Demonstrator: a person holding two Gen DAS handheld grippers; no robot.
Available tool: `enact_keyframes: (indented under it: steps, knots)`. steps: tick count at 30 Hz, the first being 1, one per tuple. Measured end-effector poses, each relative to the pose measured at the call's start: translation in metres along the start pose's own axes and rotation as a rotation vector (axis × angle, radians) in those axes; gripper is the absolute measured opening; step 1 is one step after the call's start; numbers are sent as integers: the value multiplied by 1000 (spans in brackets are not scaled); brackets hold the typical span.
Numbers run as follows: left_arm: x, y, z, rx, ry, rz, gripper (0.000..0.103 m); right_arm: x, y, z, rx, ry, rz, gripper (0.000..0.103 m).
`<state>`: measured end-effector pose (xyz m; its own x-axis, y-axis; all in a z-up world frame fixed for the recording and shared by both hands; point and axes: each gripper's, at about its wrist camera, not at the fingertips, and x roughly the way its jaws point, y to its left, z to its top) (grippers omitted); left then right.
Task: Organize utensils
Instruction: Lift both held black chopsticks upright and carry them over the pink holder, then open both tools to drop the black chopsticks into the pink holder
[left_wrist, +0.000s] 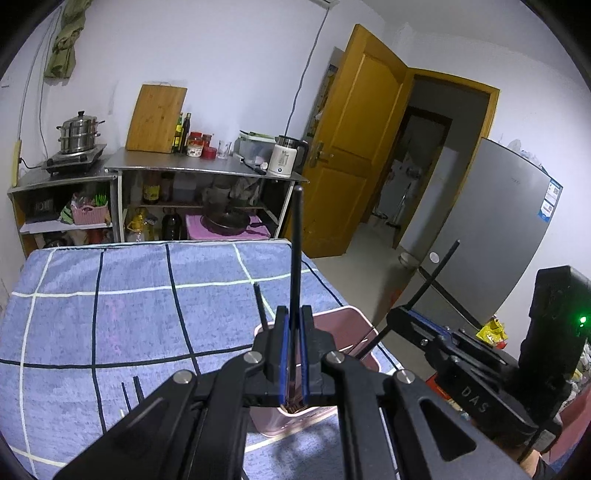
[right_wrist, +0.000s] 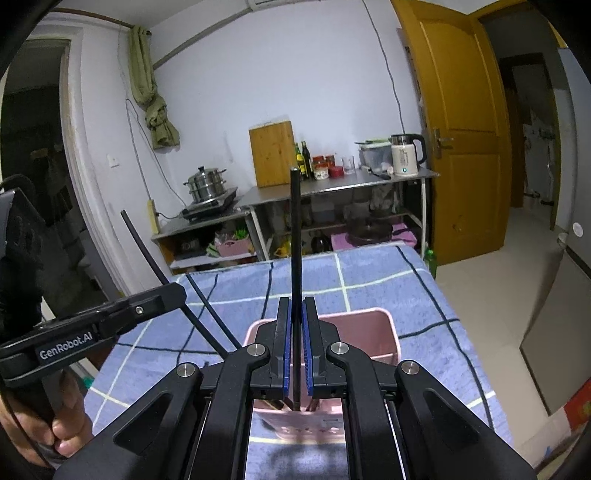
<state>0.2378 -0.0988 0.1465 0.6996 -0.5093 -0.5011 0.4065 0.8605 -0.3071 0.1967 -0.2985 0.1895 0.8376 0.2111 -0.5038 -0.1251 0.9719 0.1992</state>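
My left gripper is shut on a black chopstick that stands upright between its blue pads. Below it sits a pink bin on the blue checked bedcover. In the right wrist view my right gripper is shut on a second black chopstick, also upright, over the same pink bin. Each gripper shows in the other's view: the right gripper with its slanted chopstick, the left gripper with its own chopstick. Another black stick leans at the bin's left rim.
Two more thin sticks lie on the bedcover at lower left. Behind the bed stand steel shelves with a kettle, bottles and a steamer pot. A yellow door and a grey fridge are to the right.
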Motion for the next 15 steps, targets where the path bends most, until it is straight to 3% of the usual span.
enact_keyframes:
  steps: [15]
  knots:
    - [31, 8, -28, 0, 81, -5, 6, 32, -4, -30, -28, 96, -29, 6]
